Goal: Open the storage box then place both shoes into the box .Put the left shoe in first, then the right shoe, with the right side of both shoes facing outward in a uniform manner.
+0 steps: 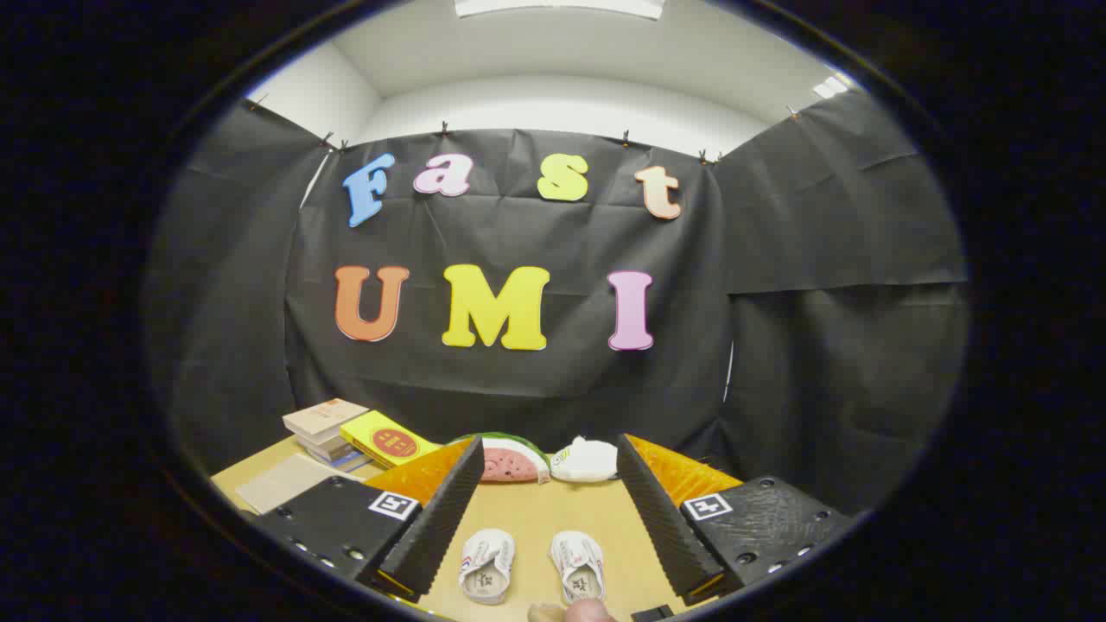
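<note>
Fingers of the gripper (544, 518) are standing wide apart, holding nothing. Two small shoes (486, 565) (579, 565) are lying on the table (536, 518) between them, side by side, long ways running from 6 to 12 o'clock. Beyond, at 12 o'clock, a watermelon toy (511, 460) is sitting. I cannot spot the storage box, so grabbing the wrong shoe first could be the slip.

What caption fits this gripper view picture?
Open tool hovers above two small white shoes on the wooden table.
</note>
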Motion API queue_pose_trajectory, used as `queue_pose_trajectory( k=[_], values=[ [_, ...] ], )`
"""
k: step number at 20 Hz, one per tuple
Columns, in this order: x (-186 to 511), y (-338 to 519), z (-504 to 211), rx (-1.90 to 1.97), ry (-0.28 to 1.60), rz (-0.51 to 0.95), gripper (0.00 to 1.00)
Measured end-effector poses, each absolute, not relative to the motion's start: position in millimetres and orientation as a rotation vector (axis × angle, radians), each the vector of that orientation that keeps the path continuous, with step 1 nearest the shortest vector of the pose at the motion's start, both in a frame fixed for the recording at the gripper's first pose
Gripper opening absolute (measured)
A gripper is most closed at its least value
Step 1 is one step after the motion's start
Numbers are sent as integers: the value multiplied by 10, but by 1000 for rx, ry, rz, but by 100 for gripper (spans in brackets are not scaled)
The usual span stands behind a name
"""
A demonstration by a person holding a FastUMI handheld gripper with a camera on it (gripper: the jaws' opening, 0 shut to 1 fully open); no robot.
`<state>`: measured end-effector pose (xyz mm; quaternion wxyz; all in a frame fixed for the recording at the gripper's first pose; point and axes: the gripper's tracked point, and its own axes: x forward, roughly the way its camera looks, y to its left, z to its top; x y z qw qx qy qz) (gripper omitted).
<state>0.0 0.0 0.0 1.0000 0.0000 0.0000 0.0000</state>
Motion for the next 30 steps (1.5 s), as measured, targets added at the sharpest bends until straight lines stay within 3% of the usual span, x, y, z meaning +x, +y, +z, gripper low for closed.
queue_pose_trajectory(
  k=[21,30],
  values=[
    [211,-11,-75,18,42,61,95],
    [246,400,-202,66,71,157,95]
  ],
)
